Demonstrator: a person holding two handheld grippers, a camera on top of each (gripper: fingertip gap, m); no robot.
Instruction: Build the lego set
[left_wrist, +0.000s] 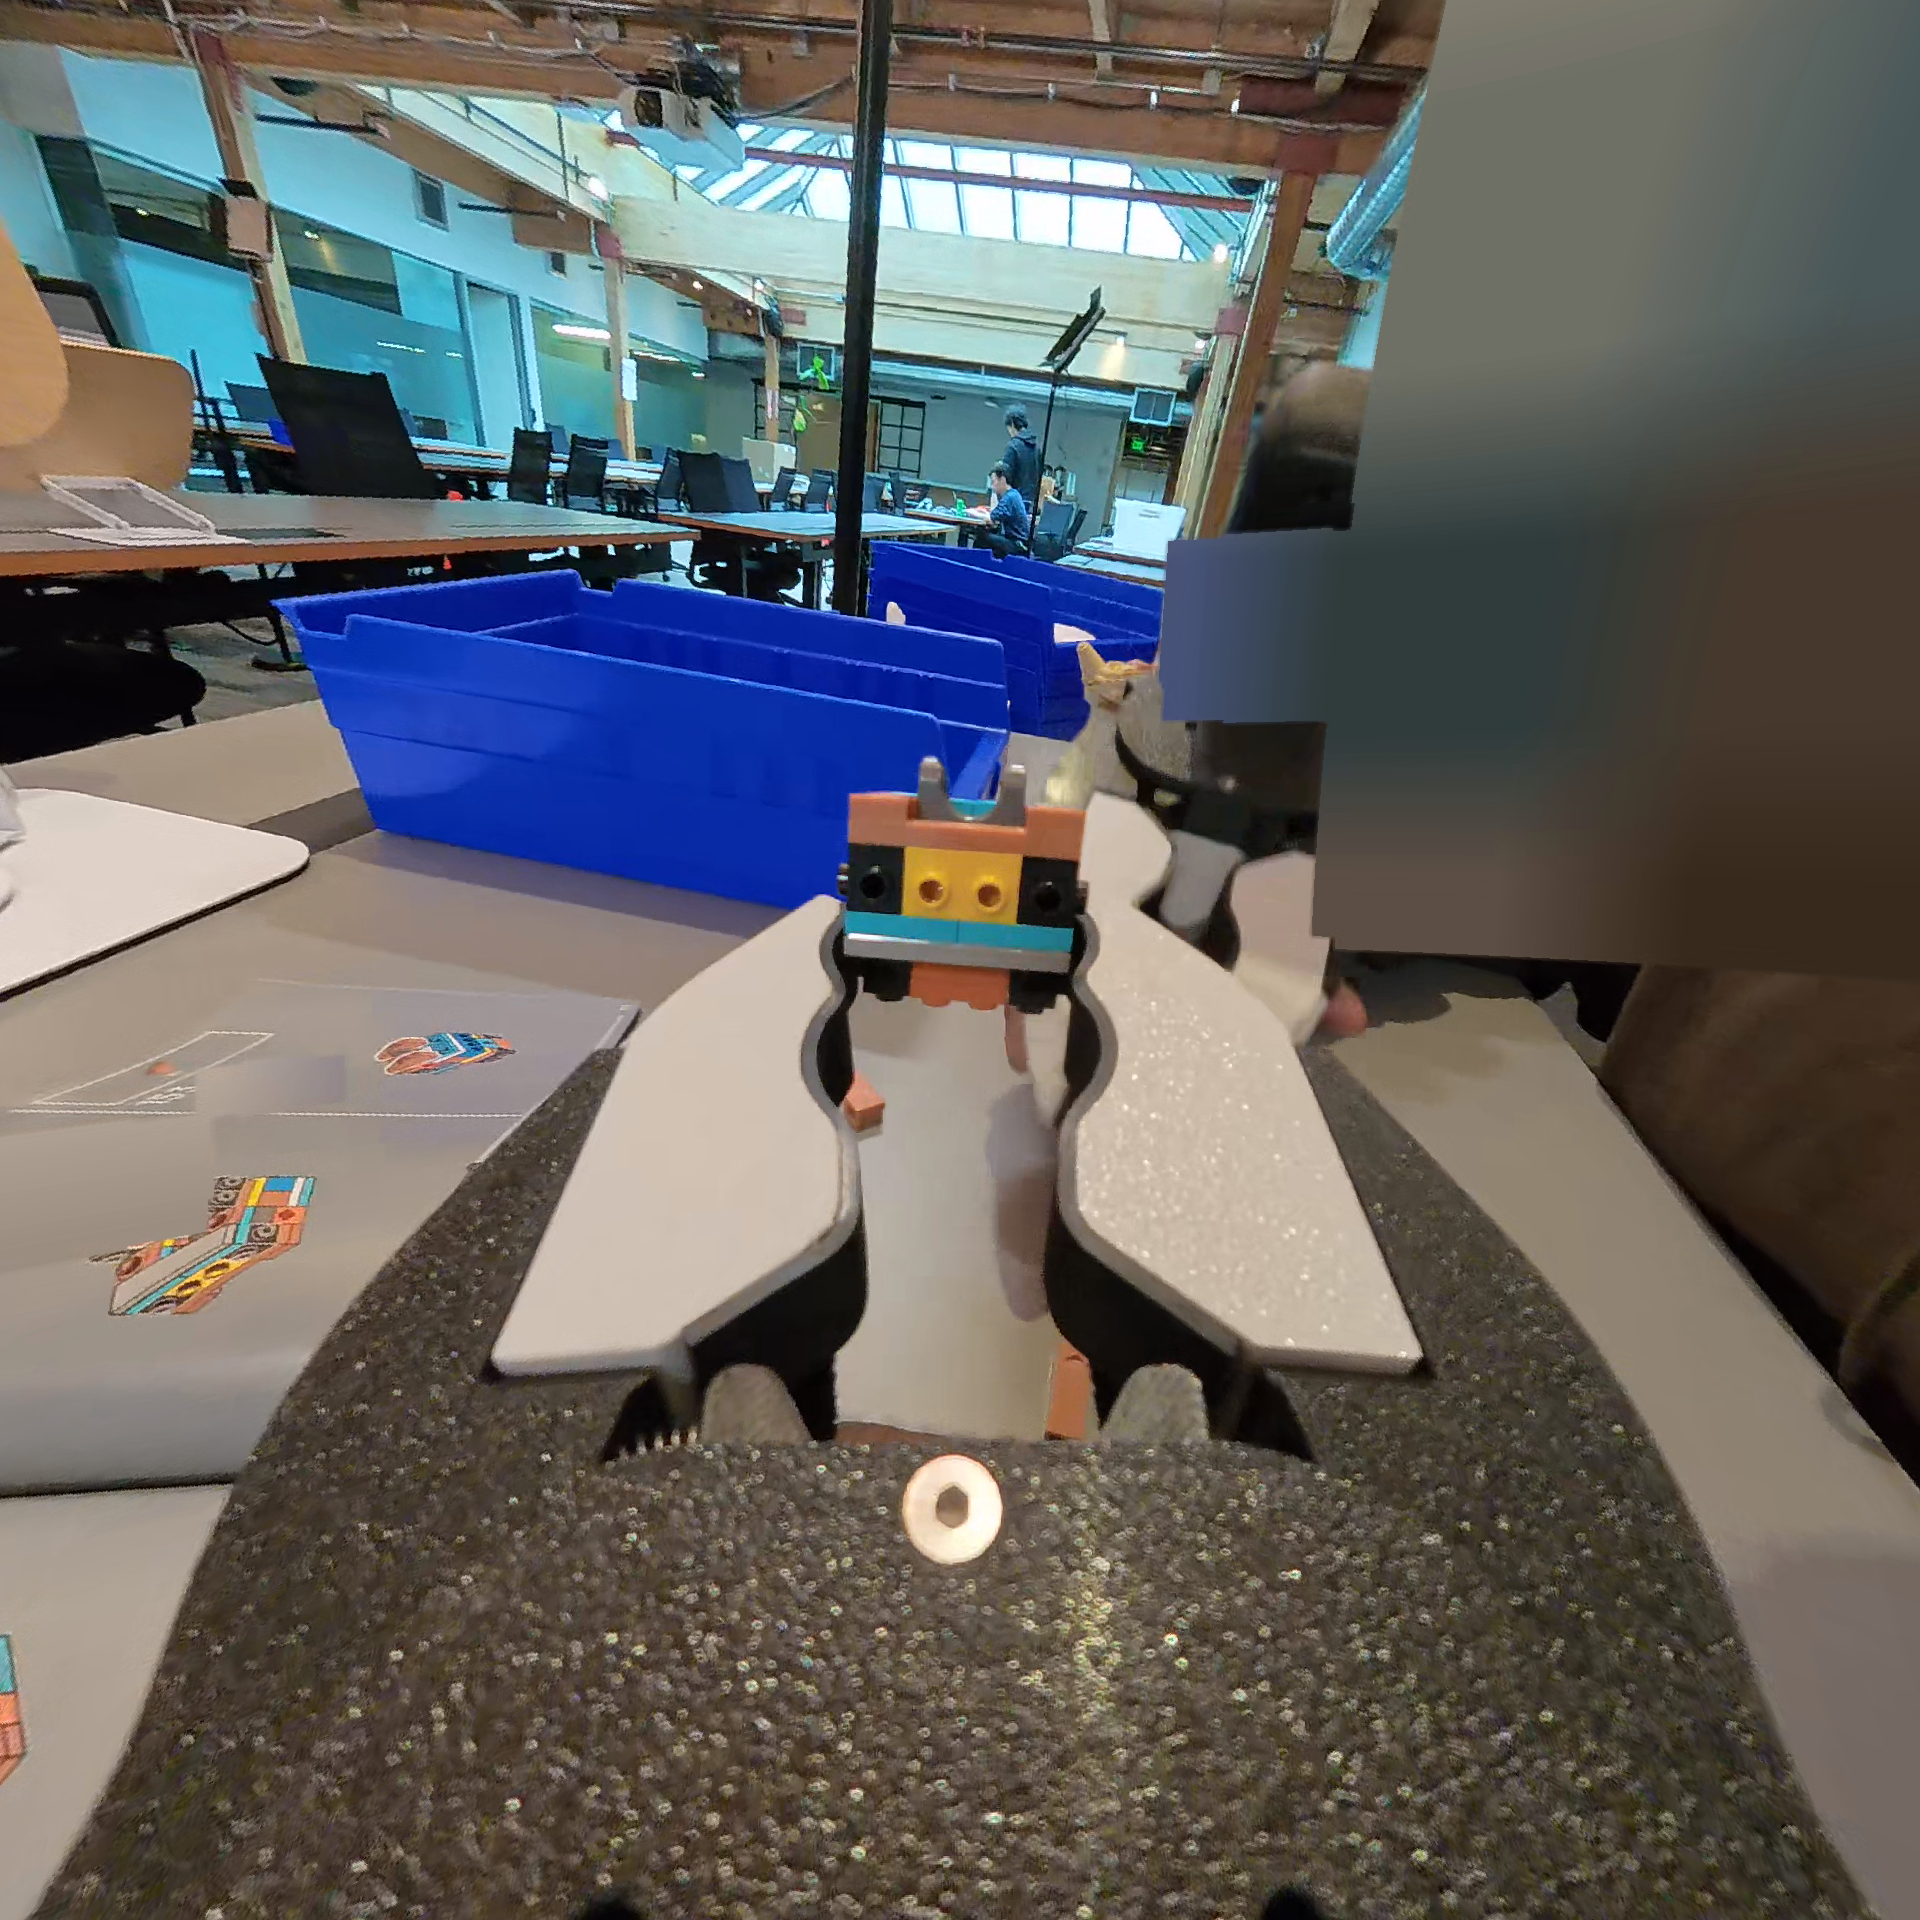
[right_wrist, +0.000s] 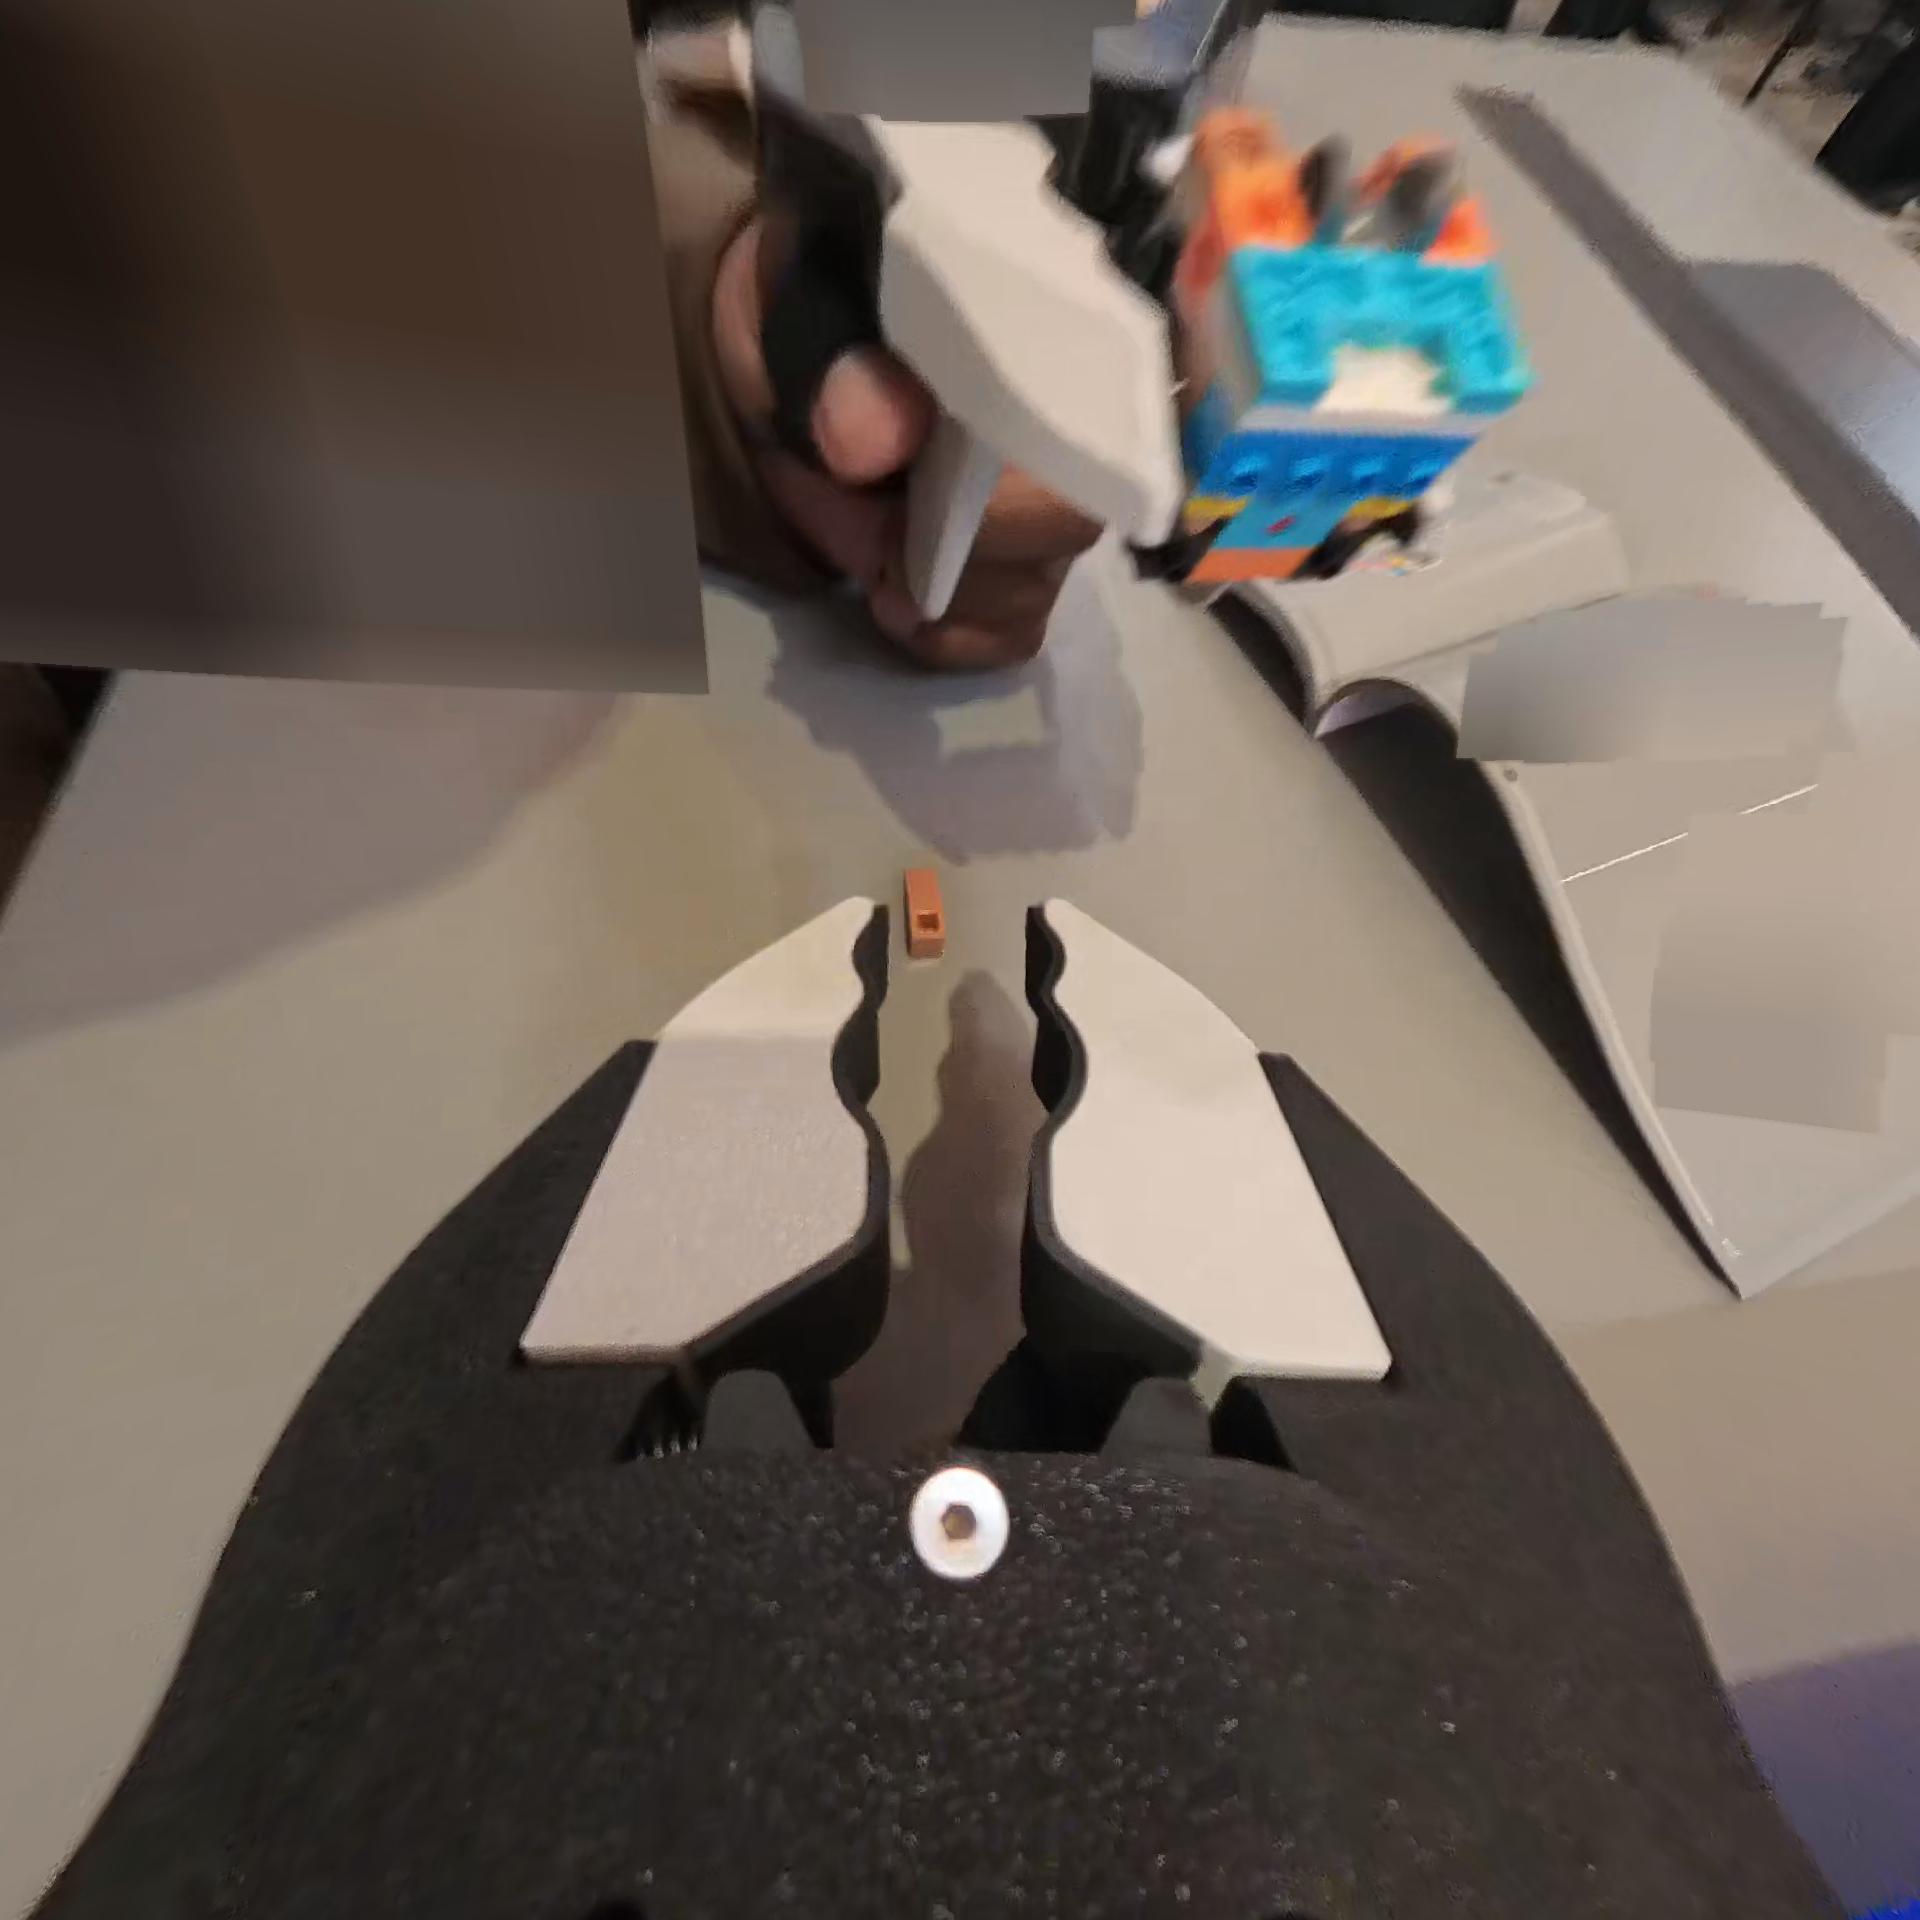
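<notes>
Left wrist view: left hand-held gripper (left_wrist: 958, 951) clamped around lego model (left_wrist: 961, 894), blue bins (left_wrist: 644, 727) beyond; right one (right_wrist: 954, 914) agape, empty.

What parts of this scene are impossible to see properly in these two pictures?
- Lego model: smeared by motion blur in the right wrist view, so its bricks are unclear.
- Underside of the model: hidden by the left gripper fingers in the left wrist view.
- Instruction booklet: cut off by the left edge.
- Inside of the blue bin: hidden by its own wall.
- Small brown brick: too small for detail.
</notes>
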